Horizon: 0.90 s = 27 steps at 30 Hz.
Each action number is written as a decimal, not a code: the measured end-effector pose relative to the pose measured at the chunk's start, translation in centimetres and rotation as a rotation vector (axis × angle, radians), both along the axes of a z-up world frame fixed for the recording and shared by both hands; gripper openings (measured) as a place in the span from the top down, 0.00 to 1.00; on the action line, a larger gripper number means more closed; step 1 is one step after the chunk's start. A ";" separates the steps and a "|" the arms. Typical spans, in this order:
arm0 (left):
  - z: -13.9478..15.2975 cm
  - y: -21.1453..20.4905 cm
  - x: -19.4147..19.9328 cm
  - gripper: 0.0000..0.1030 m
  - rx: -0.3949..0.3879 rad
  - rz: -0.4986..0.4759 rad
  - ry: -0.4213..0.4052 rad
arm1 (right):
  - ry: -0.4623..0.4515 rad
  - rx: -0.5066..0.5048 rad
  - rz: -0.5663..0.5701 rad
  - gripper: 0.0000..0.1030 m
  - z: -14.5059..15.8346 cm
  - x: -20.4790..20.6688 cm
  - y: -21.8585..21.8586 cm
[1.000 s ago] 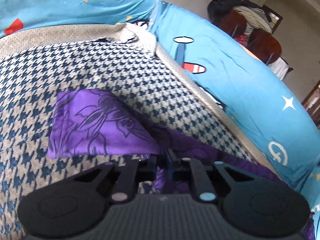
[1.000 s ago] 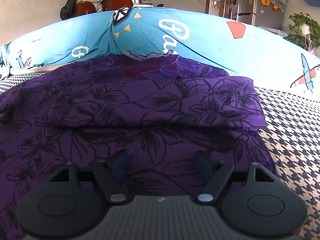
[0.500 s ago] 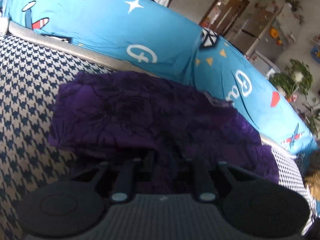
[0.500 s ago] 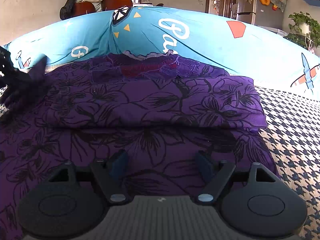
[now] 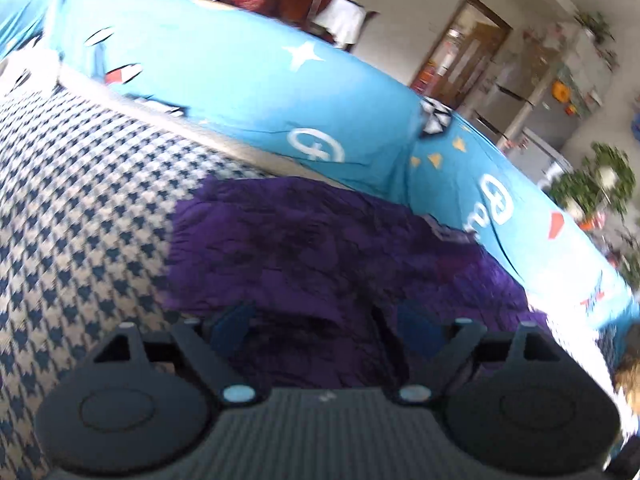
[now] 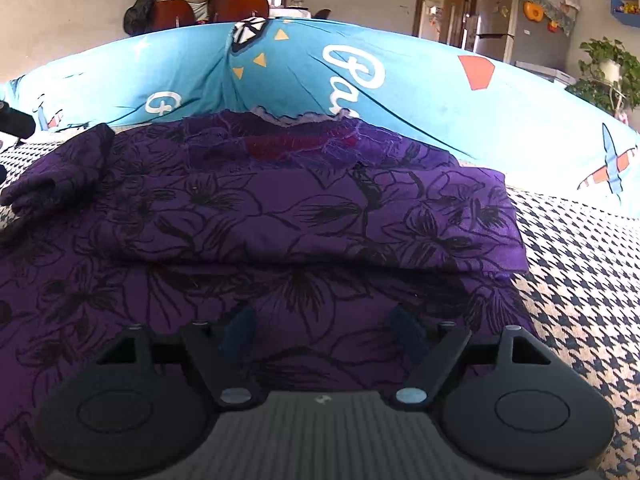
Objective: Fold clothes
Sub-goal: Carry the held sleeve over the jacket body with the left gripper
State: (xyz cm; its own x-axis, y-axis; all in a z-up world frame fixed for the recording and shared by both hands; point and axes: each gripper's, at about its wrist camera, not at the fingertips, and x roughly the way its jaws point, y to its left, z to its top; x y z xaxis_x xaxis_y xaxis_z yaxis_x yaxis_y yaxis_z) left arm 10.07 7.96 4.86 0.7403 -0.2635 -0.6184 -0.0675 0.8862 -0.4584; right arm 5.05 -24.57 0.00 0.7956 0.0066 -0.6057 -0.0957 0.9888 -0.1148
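A purple garment with black flower print [image 6: 320, 216] lies on the houndstooth sofa seat [image 6: 580, 264], its right side folded over on itself and its left sleeve folded in on top [image 6: 60, 168]. It also shows in the left wrist view [image 5: 312, 248]. My left gripper [image 5: 328, 324] is open just above the garment's left part and holds nothing. My right gripper [image 6: 320, 330] is open low over the garment's near part and holds nothing.
Blue printed cushions [image 6: 360, 80] line the back of the sofa behind the garment. The houndstooth seat [image 5: 80, 200] spreads to the left. Chairs with clothes [image 6: 200, 4], doors and a fridge [image 6: 496, 20] stand beyond the sofa.
My left gripper carried the left sleeve over onto the garment, then opened and let it go. It has backed off slightly. My right gripper stayed open and still.
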 end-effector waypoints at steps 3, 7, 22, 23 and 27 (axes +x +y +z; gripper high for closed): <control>-1.1 2.6 0.8 0.16 -0.071 0.102 0.045 | 0.011 -0.010 0.000 0.25 -0.3 0.1 0.2; -2.7 5.2 1.7 0.08 -0.146 0.214 0.083 | 0.019 0.010 -0.007 0.25 -0.3 0.2 0.0; -4.2 4.5 3.3 0.62 -0.171 0.252 0.082 | 0.022 0.017 -0.014 0.24 -0.4 0.3 0.0; -4.0 4.3 3.2 0.64 -0.174 0.250 0.071 | 0.022 0.015 -0.014 0.24 -0.3 0.3 0.0; -2.4 3.0 2.7 0.69 -0.157 0.197 0.014 | 0.017 -0.013 -0.012 0.24 0.0 0.2 0.4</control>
State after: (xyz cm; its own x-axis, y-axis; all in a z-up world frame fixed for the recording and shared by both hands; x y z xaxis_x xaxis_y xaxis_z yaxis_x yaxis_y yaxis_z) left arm 12.74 11.00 2.47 0.7785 -0.2084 -0.5920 -0.2392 0.7735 -0.5869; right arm 5.30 -24.21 0.04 0.7850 -0.0108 -0.6195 -0.0860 0.9883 -0.1262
